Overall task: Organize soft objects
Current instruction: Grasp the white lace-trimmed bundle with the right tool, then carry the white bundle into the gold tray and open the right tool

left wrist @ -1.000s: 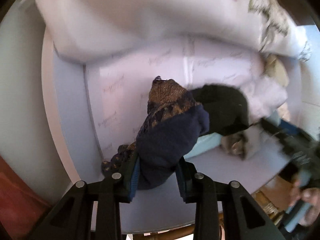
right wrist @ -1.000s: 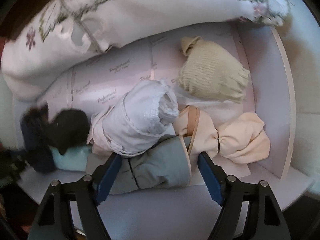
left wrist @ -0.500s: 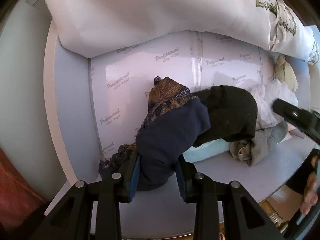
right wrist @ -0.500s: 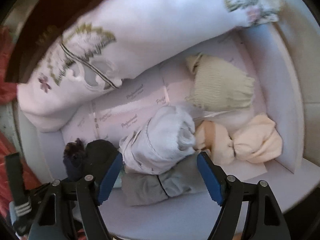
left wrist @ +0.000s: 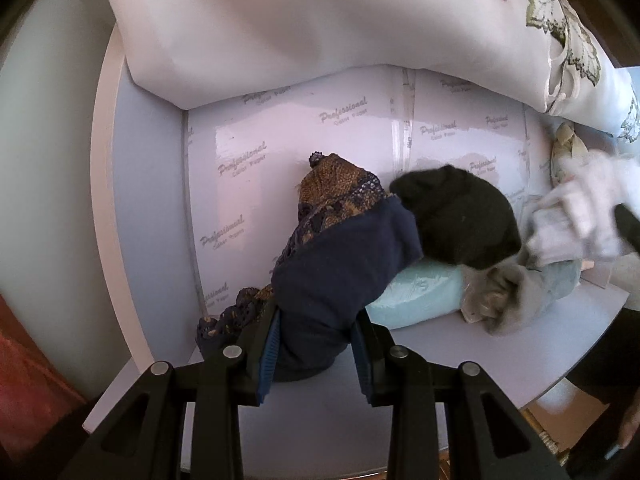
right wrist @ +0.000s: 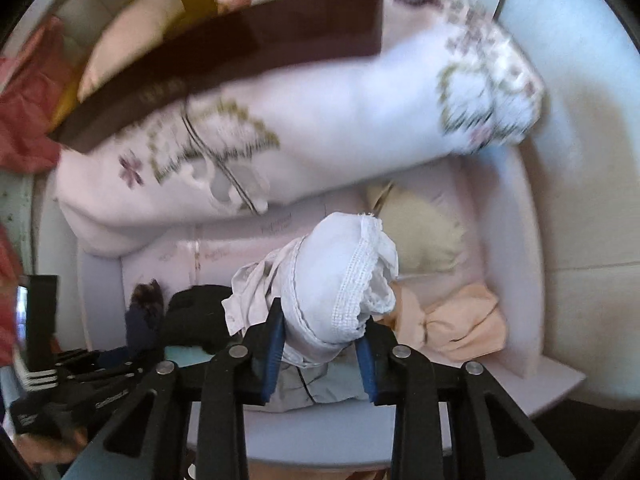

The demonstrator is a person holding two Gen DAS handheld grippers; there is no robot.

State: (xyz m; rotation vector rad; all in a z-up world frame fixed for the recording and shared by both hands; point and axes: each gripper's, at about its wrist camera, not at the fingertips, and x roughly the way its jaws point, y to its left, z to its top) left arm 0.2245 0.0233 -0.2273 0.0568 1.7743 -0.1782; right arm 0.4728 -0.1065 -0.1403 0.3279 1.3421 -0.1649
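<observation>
At the bottom of the frame the left gripper (left wrist: 316, 344) is clamped on a navy sock bundle (left wrist: 340, 272) resting in the drawer (left wrist: 148, 208); the right gripper (right wrist: 322, 344) is closing on a white lace-trimmed roll (right wrist: 340, 280), fabric between its jaws; farther back lie a cream bundle (right wrist: 424, 236) and an embroidered pillow (right wrist: 340, 120); this looks like the sorting step, and next each bundle needs its own clear spot.

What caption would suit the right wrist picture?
Right tongs closing on a white lace-trimmed roll above a drawer of rolled clothes.

Navy-and-brown roll (left wrist: 340, 276) and white lace-trimmed roll (right wrist: 340, 280), both pinched.
</observation>
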